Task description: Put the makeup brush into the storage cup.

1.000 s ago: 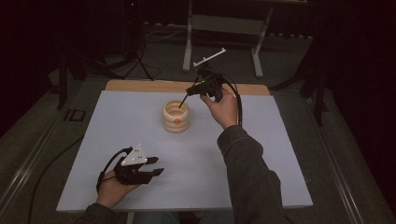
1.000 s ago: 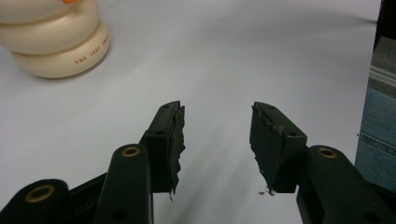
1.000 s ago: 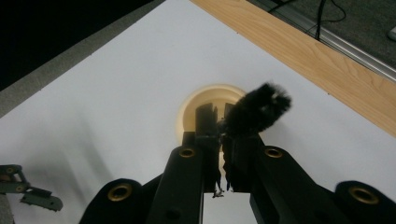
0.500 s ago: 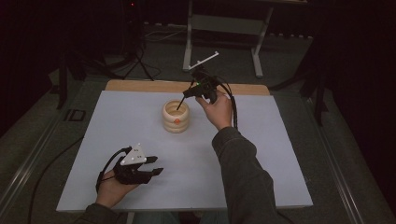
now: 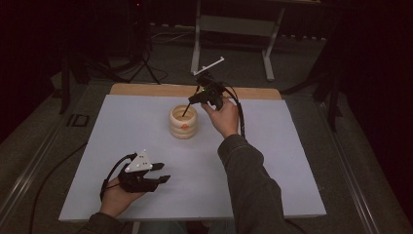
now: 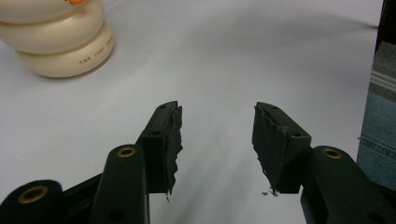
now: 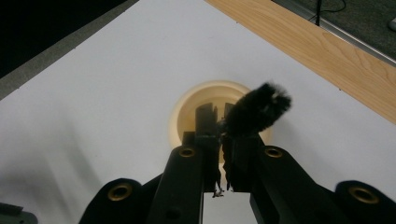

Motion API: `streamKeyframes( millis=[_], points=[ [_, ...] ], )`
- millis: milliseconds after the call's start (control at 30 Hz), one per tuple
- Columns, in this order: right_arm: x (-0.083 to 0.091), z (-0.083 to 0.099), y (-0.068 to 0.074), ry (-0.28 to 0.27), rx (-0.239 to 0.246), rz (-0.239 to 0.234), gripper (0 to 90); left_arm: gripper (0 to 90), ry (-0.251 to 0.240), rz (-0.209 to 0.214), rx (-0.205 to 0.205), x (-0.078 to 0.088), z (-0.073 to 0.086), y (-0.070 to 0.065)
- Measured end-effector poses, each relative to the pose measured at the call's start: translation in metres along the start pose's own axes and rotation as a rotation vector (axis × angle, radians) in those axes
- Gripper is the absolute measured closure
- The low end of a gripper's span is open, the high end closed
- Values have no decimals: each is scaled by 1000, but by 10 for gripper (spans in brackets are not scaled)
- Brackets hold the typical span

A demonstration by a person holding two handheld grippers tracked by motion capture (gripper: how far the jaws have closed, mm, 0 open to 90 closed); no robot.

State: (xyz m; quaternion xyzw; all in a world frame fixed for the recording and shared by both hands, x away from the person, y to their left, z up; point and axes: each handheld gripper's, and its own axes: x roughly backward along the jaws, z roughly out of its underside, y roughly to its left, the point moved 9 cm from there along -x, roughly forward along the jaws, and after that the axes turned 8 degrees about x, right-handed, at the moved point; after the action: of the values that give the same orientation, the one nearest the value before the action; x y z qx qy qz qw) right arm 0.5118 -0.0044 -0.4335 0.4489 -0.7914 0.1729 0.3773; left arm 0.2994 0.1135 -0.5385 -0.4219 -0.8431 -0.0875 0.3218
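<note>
Left gripper point(image 5: 155, 179) rests near the front edge of the white table point(image 5: 302, 161), well apart from the work. Its jaws stand apart with nothing between them (they have just been opening a little wider); in the left gripper view the worn pads point(image 6: 173, 140) frame bare tabletop, and the cream holder point(image 6: 60, 42) sits off to the upper left.

Right gripper point(image 5: 191, 101) is poised at the far middle of the table, directly over the cream holder point(image 5: 183, 122), a ribbed pot standing upright short of the wooden strip point(image 5: 146, 89). Its jaws are together, clamped on a thin dark brush point(image 5: 185, 110) whose handle slants down into the pot's mouth. In the right gripper view the bristle head point(image 7: 259, 109) juts out past the jaw tips on the right, above the open rim of the holder point(image 7: 180, 116).

Judged step: placing the brush into the holder, handle end first; insertion looks begun, not finished (how deep the handle sits cannot be told).

Next move calls for: lower until the handle bottoms out, then part the jaws gently so the brush leans on the rim without tipping the pot. Lift straight up to clear the bristles.
</note>
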Motion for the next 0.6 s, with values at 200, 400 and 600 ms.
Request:
streamKeyframes(
  millis=[200, 400, 600],
  points=[
    [-5, 1, 0, 8, -3, 8, 851, 516, 1, 1, 0, 0, 0, 0],
    [-13, 2, 0, 23, -5, 15, 851, 513, -2, 2, 2, 0, 0, 0],
    [-19, 3, 0, 27, -4, 18, 851, 503, -3, 2, 1, 0, -1, 0]
  ],
)
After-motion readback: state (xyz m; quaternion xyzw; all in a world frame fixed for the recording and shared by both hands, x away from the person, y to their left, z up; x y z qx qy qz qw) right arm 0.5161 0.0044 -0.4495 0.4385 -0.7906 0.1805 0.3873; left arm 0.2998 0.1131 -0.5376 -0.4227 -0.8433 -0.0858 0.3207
